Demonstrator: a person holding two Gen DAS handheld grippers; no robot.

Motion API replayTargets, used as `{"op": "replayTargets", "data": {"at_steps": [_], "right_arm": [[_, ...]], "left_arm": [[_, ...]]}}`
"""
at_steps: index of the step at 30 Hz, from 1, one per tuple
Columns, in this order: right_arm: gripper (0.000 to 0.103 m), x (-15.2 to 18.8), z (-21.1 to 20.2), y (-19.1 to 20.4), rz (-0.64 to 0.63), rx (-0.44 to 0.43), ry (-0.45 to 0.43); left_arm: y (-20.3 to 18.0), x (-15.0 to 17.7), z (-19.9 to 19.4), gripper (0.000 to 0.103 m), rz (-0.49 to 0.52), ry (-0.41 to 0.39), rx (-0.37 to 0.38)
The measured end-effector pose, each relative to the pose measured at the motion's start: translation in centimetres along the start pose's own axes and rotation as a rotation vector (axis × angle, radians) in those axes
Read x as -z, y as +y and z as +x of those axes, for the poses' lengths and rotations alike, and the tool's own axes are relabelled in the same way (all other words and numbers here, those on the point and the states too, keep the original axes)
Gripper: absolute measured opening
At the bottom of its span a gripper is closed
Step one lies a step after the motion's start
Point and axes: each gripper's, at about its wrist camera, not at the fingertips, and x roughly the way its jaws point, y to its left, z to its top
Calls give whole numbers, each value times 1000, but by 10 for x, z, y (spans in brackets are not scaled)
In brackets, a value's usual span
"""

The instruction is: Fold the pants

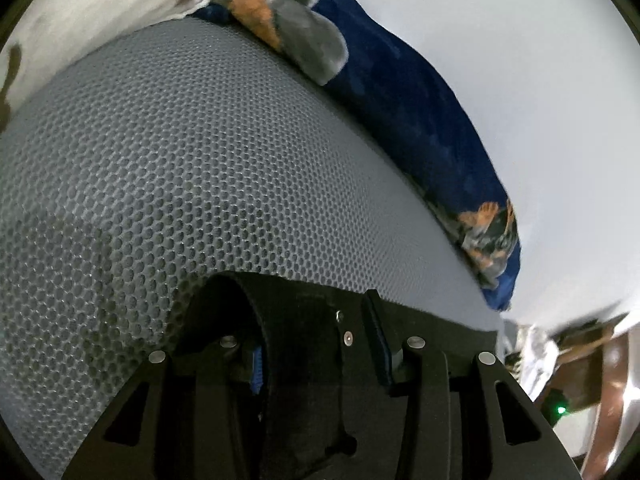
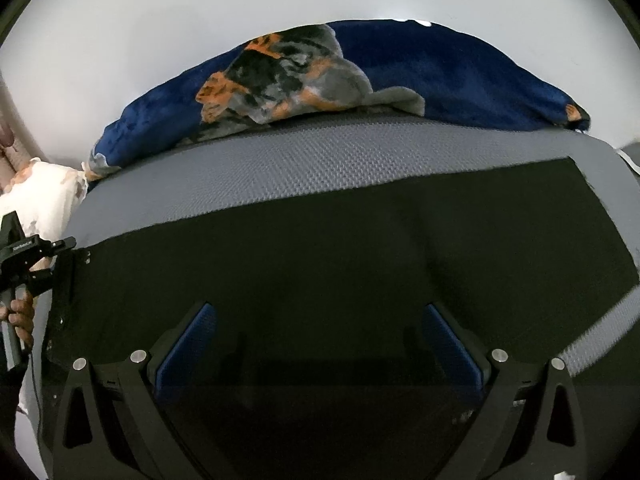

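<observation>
Two tools over grey mesh mattress (image 1: 200, 160), left tool (image 1: 316, 344) clenched on black pants (image 2: 320, 248), right tool (image 2: 320, 344) released, blue blanket (image 2: 440, 76) against white wall (image 2: 160, 20)

The left claw (image 1: 316, 320) sits low in the frame, its two black fingers closed on a fold of the black pants (image 1: 296, 360), whose dark cloth bunches between the pads and runs off right along the edge. Beyond it spreads a grey honeycomb-mesh mattress (image 1: 180, 180). Along its far edge lies a navy blanket with orange and grey patches (image 1: 400, 92), against a white wall (image 1: 520, 60).
</observation>
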Motion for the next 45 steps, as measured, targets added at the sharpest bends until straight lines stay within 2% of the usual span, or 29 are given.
{"op": "replayTargets", "data": {"at_steps": [1, 2, 3, 5, 8, 15, 18, 20, 24, 28, 30, 32, 34, 36, 41, 45], "right_arm": [[103, -4, 3, -1, -12, -5, -1], [103, -9, 6, -3, -29, -11, -1], [103, -14, 8, -4, -44, -18, -2], [103, -25, 15, -6, -92, -40, 5], [103, -43, 25, -8, -199, -76, 14], [102, -84, 59, 0, -481, -280, 129], [96, -97, 76, 11, -599, -386, 195], [90, -104, 87, 19, -646, -432, 229], [84, -110, 105, 36, -744, -512, 297], [67, -107, 121, 51, -814, -593, 372], [65, -105, 127, 58, -845, -620, 385], [51, -105, 131, 62, -863, -644, 397], [49, -104, 134, 66, -876, -678, 418], [45, -104, 135, 68, -892, -691, 428], [26, -106, 134, 49, -914, -653, 462], [19, -105, 131, 33, -926, -603, 485]], "left_arm": [[1, 1, -3, 30, 5, -9, -13], [-1, 3, -4, 12, 26, -19, -51], [-2, 5, -6, 10, 35, -22, -63], [-8, 10, -15, 9, 32, -46, -41], [-29, 17, -33, 8, 87, -83, -18], [-75, 48, -79, 7, 245, -147, 57], [-85, 59, -94, 7, 283, -170, 76], [-90, 63, -98, 7, 288, -181, 88], [-94, 70, -108, 7, 306, -199, 96], [-95, 73, -112, 7, 307, -211, 92], [-94, 73, -111, 8, 305, -213, 95], [-92, 73, -113, 8, 300, -217, 100], [-92, 74, -113, 7, 296, -220, 92], [-91, 74, -113, 8, 286, -221, 85], [-92, 74, -112, 8, 288, -220, 78], [-90, 71, -111, 8, 283, -218, 68]]}}
